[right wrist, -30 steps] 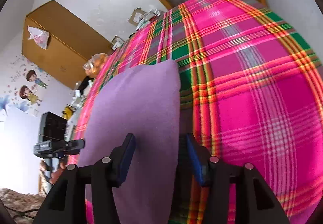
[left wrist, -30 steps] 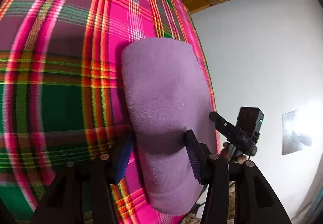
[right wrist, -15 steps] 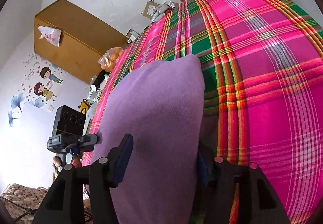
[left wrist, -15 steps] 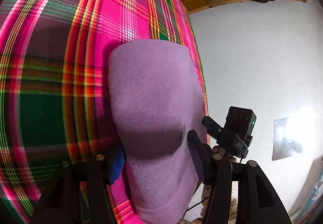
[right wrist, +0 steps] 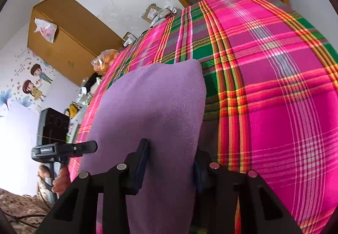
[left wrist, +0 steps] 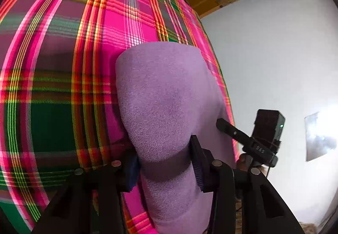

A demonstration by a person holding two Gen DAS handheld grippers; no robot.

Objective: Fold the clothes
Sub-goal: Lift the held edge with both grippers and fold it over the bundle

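**newbie_folds:** Two tools on one piece of laundry, so what's the left side doing?

**plaid_fan:** The left tool (left wrist: 164,162) points down at a slant over the plaid cover (left wrist: 52,86). The folded purple cloth (left wrist: 169,96) runs right between its fingers. One blue pad is tucked in against the left edge of the fold and half hidden by it. The other presses the right side. Its jaws have just been closing, and they look clamped on the cloth. In the other camera you can see the person's left hand (right wrist: 61,181) wrapped round the handle, just off the cover's edge.

**newbie_folds:** And the right?

**plaid_fan:** Same slanted pose. The right tool (right wrist: 171,162) has also just been closing, and it's pinched on the opposite side of that fold. Its right-hand pad is mostly buried behind the fabric. So the cloth lies flat on the cover near the edge, gripped from both sides.

**newbie_folds:** Anything in the way?

**plaid_fan:** Not close by. Boxes and packets (right wrist: 156,12) pile up along the cover's far edge. A wooden cabinet (right wrist: 69,44) with a plastic bag (right wrist: 45,29) on it hangs on the wall, above some cartoon stickers (right wrist: 33,84).
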